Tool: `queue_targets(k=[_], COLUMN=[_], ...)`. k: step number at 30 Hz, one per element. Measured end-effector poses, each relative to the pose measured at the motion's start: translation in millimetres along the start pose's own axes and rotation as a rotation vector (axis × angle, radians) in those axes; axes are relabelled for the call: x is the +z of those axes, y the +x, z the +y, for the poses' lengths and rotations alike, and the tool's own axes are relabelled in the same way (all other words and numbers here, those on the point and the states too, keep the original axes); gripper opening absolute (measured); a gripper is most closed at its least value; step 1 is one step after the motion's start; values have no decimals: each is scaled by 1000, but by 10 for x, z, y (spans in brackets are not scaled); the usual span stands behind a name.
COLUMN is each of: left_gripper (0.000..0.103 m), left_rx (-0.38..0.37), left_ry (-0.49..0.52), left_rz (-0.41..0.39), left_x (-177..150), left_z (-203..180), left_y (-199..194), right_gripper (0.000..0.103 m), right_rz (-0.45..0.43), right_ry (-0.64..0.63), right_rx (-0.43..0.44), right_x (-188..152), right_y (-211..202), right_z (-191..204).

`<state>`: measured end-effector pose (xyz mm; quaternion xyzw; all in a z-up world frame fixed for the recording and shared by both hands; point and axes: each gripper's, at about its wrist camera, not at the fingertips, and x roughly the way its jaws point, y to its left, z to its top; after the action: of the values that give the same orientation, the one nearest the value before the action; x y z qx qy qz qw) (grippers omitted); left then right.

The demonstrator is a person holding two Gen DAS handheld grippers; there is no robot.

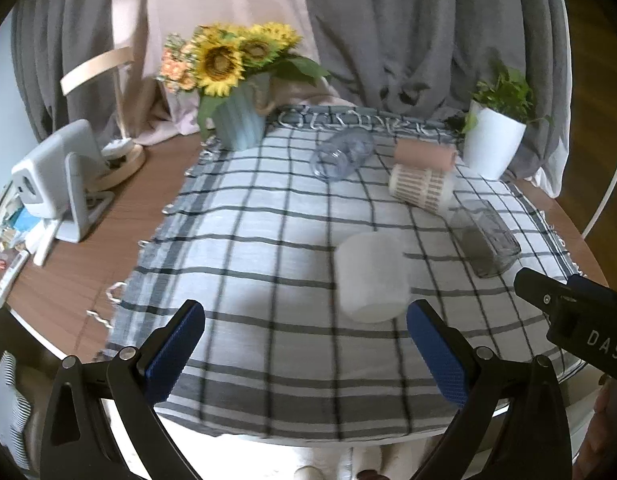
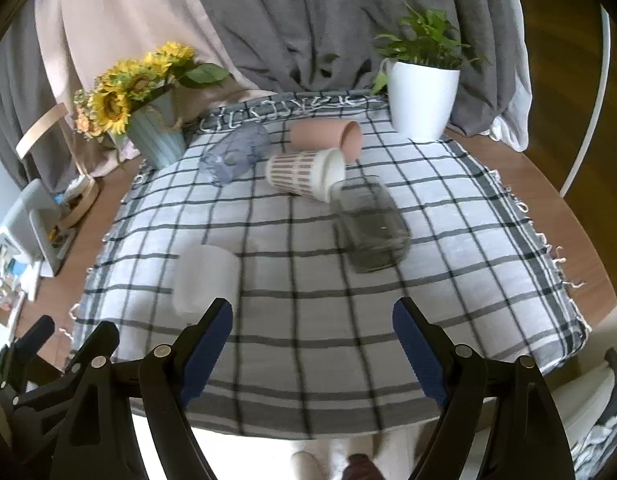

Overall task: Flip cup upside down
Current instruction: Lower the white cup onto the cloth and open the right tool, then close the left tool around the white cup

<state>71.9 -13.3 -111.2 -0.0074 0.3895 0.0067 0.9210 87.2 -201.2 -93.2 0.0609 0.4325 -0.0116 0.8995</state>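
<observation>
Left wrist view: both tongs, left (image 1: 304, 344) and right (image 2: 312, 340), gape apart, empty; the white cup (image 1: 370, 278) stands near on the checked cloth (image 1: 248, 240), seemingly already flipped, 4 others lying far.

A home dining corner: checked tablecloth (image 1: 268, 240), sunflower vase (image 1: 236, 124), potted plant (image 2: 422, 96), grey curtains (image 2: 308, 20).
</observation>
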Motion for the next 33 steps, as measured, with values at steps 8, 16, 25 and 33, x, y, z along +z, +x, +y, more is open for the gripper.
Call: queue_targets(k=[8,16,25,33], left_gripper=[101,94,82,65], left_rx=[45,57,92,68], left_ry=[-16,-33,-39,-7], left_rz=[-14,-21,-6,-6], left_x=[-62,-132,-174,-147], left_z=[-326,-489,-565,-632], left_y=[303,616,815,829], right_gripper=[82,82,82,82], right_rz=[50,88,131,132], right_ry=[-45,-90,-120,-124], right_rx=[-2,-6,3,13], right_x=[62,111,67,80], right_y=[225,501,687,725], right_z=[-331,-546,-628,-639])
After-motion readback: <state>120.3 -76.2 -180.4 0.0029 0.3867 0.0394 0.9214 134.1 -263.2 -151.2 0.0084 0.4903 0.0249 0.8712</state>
